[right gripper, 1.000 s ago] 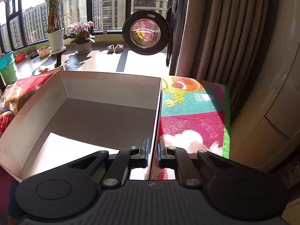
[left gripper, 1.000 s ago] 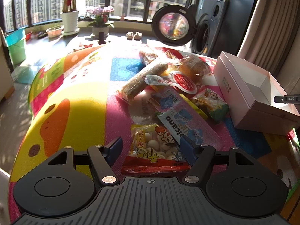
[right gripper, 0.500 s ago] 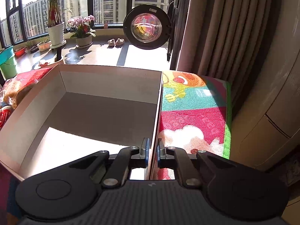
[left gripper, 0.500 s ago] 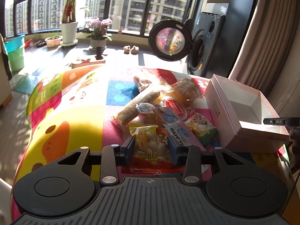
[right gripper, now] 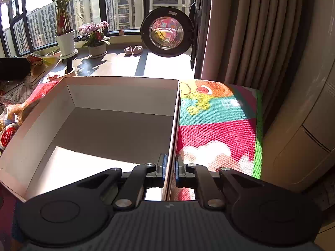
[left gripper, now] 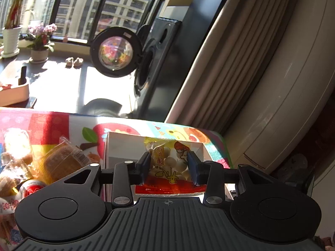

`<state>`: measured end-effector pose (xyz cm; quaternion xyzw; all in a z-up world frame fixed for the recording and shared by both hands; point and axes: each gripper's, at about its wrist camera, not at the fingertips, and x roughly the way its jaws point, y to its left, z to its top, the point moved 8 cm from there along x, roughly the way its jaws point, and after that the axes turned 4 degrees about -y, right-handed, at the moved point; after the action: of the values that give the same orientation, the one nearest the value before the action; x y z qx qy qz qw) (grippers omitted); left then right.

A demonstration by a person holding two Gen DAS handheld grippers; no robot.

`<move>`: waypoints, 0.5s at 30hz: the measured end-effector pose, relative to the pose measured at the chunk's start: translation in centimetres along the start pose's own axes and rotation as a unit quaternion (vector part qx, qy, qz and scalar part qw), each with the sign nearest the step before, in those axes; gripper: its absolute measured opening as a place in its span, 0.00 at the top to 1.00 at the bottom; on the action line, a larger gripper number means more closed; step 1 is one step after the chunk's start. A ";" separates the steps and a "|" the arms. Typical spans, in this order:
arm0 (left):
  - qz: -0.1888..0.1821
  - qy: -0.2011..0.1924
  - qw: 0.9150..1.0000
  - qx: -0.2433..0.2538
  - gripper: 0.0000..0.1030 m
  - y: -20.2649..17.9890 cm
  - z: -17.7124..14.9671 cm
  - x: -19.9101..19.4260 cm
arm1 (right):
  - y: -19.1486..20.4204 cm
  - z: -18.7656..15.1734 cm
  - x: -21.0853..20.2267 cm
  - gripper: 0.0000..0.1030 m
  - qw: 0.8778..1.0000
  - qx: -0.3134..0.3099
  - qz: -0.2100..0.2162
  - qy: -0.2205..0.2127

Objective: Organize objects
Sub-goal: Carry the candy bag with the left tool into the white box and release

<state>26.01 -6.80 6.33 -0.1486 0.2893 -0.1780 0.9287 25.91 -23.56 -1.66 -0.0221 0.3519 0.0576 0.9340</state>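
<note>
Your left tool [left gripper: 168,166] is closed partway on a snack bag [left gripper: 167,163] of small white balls, its blue pads pressed against the bag's two sides, and you hold it at the centre of the frame above the open white box [left gripper: 125,144] on the colourful mat [left gripper: 52,125]. Your right tool [right gripper: 171,168], low in the frame, is pinched nearly closed on the right-hand wall of that box [right gripper: 117,125], one finger inside and one outside. More wrapped snacks [left gripper: 60,163] lie to the left of the box.
</note>
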 end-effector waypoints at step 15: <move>-0.005 0.083 0.994 -0.074 0.57 0.3 -2.6 8.3 | -0.3 -0.2 0.6 0.92 1.000 0.005 0.008 0.004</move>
<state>30.95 -10.47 0.15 -0.2031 0.3769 -0.1724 0.8871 26.30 -23.77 -2.19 -0.0149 0.3562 0.0635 0.9321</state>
